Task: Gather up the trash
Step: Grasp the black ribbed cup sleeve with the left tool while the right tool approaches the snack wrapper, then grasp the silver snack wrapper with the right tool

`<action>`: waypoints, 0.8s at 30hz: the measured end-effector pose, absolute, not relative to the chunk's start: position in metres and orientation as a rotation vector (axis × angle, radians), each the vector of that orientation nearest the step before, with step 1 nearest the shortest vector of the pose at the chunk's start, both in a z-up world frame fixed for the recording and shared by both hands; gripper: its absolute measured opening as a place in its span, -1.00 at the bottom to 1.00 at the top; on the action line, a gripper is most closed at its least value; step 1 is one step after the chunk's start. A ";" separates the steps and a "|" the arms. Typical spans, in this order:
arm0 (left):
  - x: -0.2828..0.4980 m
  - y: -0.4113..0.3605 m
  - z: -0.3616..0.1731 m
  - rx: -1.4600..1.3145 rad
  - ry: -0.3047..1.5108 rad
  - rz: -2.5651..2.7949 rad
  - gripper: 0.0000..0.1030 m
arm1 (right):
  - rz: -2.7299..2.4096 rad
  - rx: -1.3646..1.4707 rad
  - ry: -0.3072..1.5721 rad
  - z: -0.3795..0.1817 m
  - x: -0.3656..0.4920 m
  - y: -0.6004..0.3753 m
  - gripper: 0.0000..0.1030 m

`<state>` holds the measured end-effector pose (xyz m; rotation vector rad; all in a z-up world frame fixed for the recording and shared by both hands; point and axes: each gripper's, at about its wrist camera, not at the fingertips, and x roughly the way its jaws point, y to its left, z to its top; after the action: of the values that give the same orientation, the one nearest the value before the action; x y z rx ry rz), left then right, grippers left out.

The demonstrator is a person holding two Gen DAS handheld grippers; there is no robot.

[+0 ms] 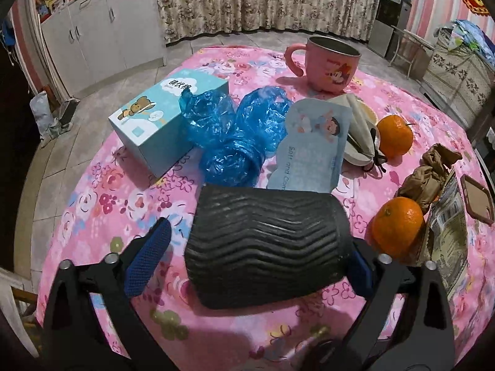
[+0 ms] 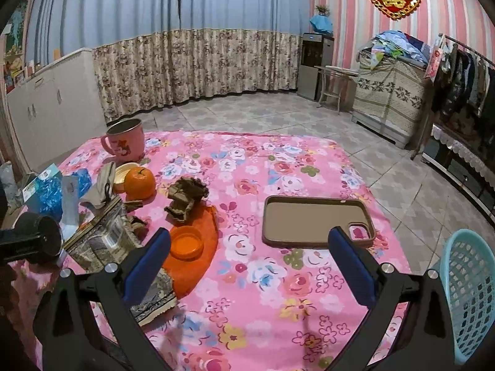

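A black ribbed cylinder (image 1: 266, 247) lies across the pink flowered tablecloth (image 1: 108, 204) between the fingers of my left gripper (image 1: 260, 241). Its right end sits against the right pad, and a gap shows at the left pad (image 1: 148, 259), so the jaws stand open around it. Behind it lie crumpled blue plastic (image 1: 235, 136), a light blue card (image 1: 312, 151), crumpled brown paper (image 1: 430, 170) and a printed wrapper (image 1: 448, 241). My right gripper (image 2: 250, 235) hangs open and empty over the cloth, with the brown paper (image 2: 185, 198) and wrapper (image 2: 105, 238) to its left.
A teal mesh basket (image 2: 470, 296) stands past the table's right edge. On the table are a pink mug (image 1: 328, 65), a pale blue box (image 1: 161, 123), two tangerines (image 1: 394, 136) (image 1: 397, 225), a brown phone case (image 2: 312, 219) and an orange lid (image 2: 186, 242) on an orange sheet.
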<state>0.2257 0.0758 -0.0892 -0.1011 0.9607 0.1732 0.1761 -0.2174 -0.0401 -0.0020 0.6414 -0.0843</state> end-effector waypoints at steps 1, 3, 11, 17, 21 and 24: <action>0.227 0.076 -0.089 -0.114 0.970 0.148 0.45 | -0.074 -0.009 0.642 -0.041 0.175 -0.215 0.93; 0.228 0.077 -0.088 -0.122 0.972 0.128 0.40 | -0.044 -0.010 0.647 -0.045 0.175 -0.209 0.93; 0.219 0.073 -0.060 -0.056 0.882 0.103 0.40 | 0.065 0.009 0.703 -0.064 0.178 -0.187 0.93; 0.209 0.073 -0.035 -0.042 0.823 0.074 0.40 | 0.149 -0.001 0.737 -0.076 0.181 -0.166 0.90; 0.207 0.076 -0.029 -0.039 0.806 0.076 0.40 | 0.187 -0.063 0.793 -0.089 0.185 -0.150 0.46; 0.207 0.079 -0.028 -0.050 0.804 0.079 0.40 | 0.207 -0.067 0.835 -0.096 0.187 -0.147 0.15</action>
<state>0.2073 0.0791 -0.0279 -0.0501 0.8045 0.0790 0.1866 -0.1470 -0.0959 -0.0673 0.8349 0.2069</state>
